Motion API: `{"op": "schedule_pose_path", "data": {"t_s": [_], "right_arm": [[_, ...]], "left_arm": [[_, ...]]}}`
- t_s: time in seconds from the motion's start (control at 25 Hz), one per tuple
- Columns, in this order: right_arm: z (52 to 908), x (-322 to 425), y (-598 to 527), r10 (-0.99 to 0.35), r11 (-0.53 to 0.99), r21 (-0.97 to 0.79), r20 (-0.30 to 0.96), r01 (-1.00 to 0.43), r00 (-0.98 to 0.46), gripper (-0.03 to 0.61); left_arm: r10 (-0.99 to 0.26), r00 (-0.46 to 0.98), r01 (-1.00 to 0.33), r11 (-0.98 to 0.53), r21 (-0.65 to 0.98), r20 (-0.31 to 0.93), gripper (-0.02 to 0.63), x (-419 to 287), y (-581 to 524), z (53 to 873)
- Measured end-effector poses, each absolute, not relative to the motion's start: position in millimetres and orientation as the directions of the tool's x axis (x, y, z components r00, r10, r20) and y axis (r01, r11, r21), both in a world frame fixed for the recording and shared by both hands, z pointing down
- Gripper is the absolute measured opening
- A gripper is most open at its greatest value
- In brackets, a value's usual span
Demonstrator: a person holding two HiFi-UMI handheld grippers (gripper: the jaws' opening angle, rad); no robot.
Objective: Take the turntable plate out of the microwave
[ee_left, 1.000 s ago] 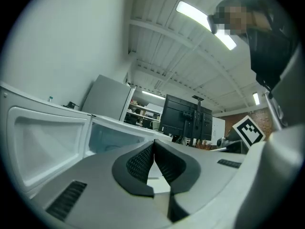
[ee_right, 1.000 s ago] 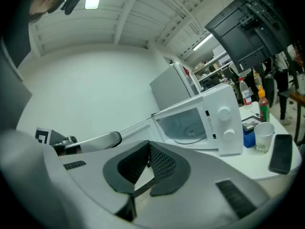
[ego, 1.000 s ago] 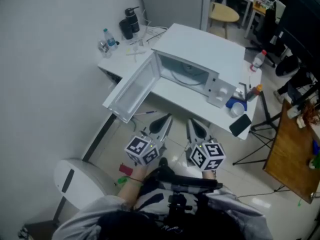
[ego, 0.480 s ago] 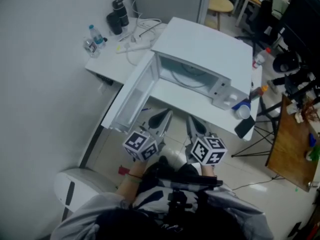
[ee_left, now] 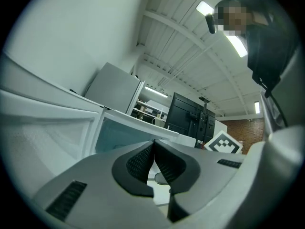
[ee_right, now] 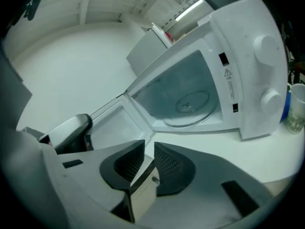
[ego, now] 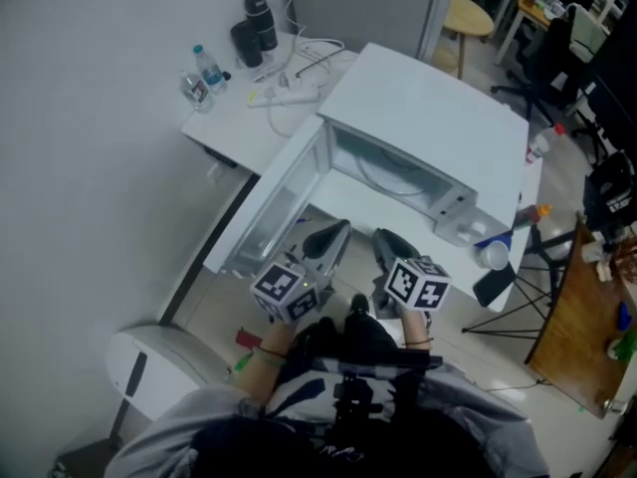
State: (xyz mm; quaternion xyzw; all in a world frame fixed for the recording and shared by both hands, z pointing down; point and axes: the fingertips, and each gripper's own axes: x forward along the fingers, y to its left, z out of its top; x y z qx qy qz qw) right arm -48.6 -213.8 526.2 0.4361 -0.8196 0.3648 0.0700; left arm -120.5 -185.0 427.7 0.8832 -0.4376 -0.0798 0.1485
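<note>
The white microwave (ego: 428,118) stands on a white table (ego: 239,118) with its door (ego: 269,207) swung open to the left. The round glass turntable plate (ee_right: 188,109) lies flat inside the cavity, dimly seen in the head view as the plate (ego: 398,179). My left gripper (ego: 333,232) (ee_left: 154,151) is shut with nothing in it, just before the open door's lower edge. Beside it, my right gripper (ego: 386,239) (ee_right: 148,151) points down toward the cavity from in front of the table. Its jaws are opening with nothing between them.
A clear cup (ego: 491,255) and a black flat object (ego: 495,285) sit right of the microwave. A water bottle (ego: 204,68), a black flask (ego: 261,23) and cables (ego: 299,73) lie behind the door. A white rounded object (ego: 149,366) stands on the floor at lower left.
Both grippers have moved forward toward the microwave's open front. The right jaws, closed before, now show a small gap. The left jaws stayed closed.
</note>
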Motion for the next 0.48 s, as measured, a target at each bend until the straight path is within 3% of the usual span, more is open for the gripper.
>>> {"op": "schedule_pose_path", "data": {"t_s": [0.12, 0.48], "right_arm": [[540, -47, -246, -0.675, 0.29, -0.559, 0.456, -0.777, -0.58, 0.13], [594, -39, -316, -0.681, 0.019, -0.679, 0.528, -0.734, -0.507, 0.141]], "left_arm": [[-0.825, 0.564, -0.774, -0.535, 0.338, -0.013, 0.0, -131, -197, 424], [-0.848, 0.528, -0.808, -0.484, 0.336, 0.051, 0.0, -135, -216, 439]]}}
